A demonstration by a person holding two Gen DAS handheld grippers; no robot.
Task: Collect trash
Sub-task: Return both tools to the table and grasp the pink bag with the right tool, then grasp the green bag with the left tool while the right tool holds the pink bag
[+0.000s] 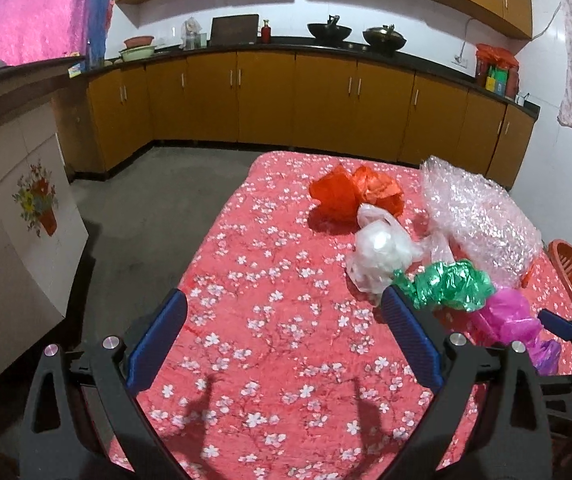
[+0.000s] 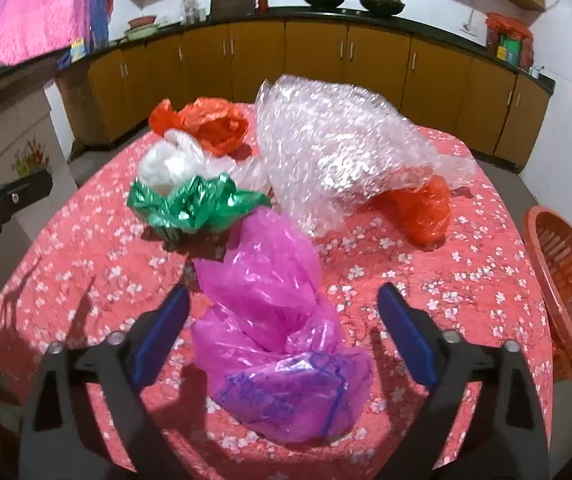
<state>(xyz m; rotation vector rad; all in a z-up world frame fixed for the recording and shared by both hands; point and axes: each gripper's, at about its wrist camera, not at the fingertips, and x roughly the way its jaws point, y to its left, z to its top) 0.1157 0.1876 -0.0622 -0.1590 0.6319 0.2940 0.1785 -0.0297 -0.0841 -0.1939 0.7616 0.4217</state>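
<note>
Magenta bag (image 2: 270, 292) is the piece of trash we read as next in line: in the right wrist view it lies in the lower centre of the frame, crumpled on the flowered surface (image 2: 466, 280), its long axis running from a purplish, ink-marked end at the bottom up toward the middle of the frame. It sits squarely between the two blue pads of the right claw (image 2: 284, 332), whose jaws stand wide apart and do not press on the plastic; there is a gap on either side. So for us the bag lies straight ahead and slightly below, lengthwise along the pointing line, and closing across its narrow waist looks like the natural grip.

Just beyond it, touching or nearly so, sits the green foil wad (image 2: 194, 206), then the white bag (image 2: 170, 164), the orange bag (image 2: 210, 124) and the big sheet of bubble wrap (image 2: 338, 152), which partly covers a second orange bag (image 2: 422, 212).

In the left wrist view the same magenta bag (image 1: 506, 320) shows at the right edge, well off to the side of the left claw (image 1: 284, 320), which is also spread open over bare cloth. We judge the right hand clearly nearer. The orange basket (image 2: 566, 288) stands at the right edge, beside the surface, probably where the trash belongs.
</note>
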